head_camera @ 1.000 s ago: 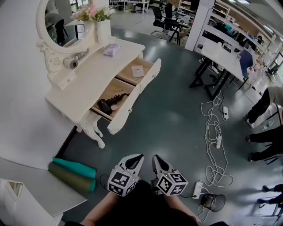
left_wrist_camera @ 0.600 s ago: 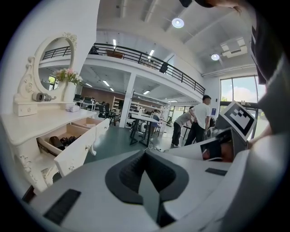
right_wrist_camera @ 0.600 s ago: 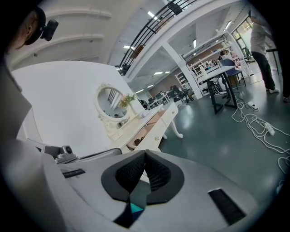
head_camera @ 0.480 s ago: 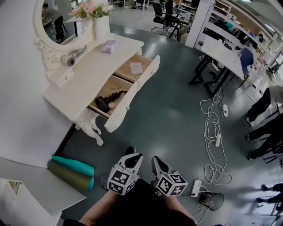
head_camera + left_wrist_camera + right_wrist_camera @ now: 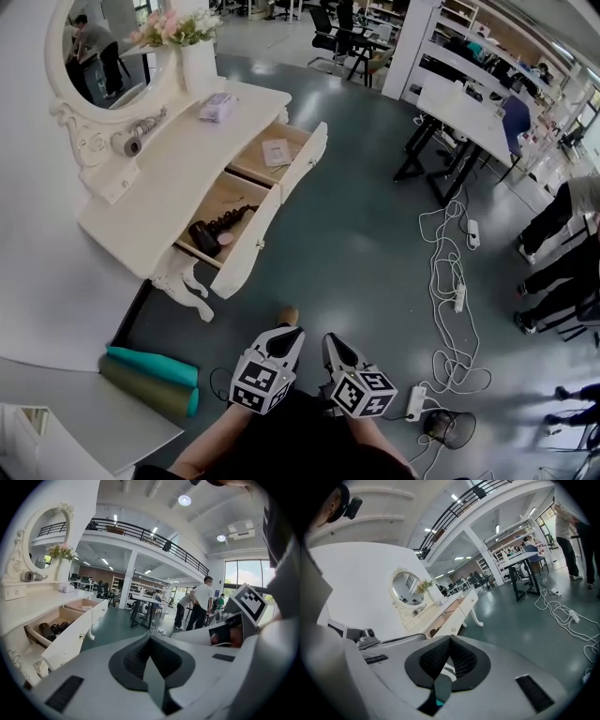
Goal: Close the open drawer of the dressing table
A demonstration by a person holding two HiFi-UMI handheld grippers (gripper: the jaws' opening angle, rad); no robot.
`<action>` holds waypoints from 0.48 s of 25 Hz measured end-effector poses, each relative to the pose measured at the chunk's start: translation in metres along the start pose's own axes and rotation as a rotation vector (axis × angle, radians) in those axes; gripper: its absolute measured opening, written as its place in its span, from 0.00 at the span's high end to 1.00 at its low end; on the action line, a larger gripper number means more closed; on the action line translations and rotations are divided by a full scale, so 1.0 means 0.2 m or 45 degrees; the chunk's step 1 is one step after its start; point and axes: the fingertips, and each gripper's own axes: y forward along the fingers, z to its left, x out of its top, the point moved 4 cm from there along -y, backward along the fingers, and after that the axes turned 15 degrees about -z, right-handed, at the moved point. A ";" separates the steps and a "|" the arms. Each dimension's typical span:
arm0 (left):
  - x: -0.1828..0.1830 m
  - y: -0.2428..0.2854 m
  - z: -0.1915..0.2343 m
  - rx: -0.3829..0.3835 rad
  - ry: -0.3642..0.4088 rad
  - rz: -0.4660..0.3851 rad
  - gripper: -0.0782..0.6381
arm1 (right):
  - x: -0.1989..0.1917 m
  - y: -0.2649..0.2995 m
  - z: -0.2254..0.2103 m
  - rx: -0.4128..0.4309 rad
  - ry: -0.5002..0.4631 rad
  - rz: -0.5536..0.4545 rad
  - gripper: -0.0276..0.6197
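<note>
We hold left gripper [image 5: 287, 335] and right gripper [image 5: 334, 341] pinched together, empty; dressing table [image 5: 173, 159] at eleven o'clock, both drawers [image 5: 246, 246] open.

Glossy white-painted dressing table [image 5: 187, 150] on smooth, shiny floor [image 5: 356, 262]

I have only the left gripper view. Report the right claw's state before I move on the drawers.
Observer: The right claw is shut, with nothing in it.
Operator: Now give contents hidden from me.
Observer: The head view shows a paper sheet lying flat in the far drawer.
Operator: Name anything on the floor to my left.
Observer: A teal roll and an olive roll lie side by side, nearer you than the dressing table.
</note>
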 end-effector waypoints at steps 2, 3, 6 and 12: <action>0.01 0.05 0.06 0.006 0.001 0.004 0.88 | 0.01 0.07 -0.02 -0.002 0.000 0.005 0.95; 0.03 0.08 0.09 0.010 0.002 0.005 0.88 | 0.03 0.11 -0.03 -0.003 -0.002 0.005 0.95; 0.09 0.16 0.19 0.035 0.004 0.000 0.88 | 0.09 0.23 -0.04 0.000 -0.009 0.002 0.95; 0.21 0.34 0.37 0.054 -0.014 -0.022 0.88 | 0.19 0.47 -0.05 0.012 -0.055 0.020 0.95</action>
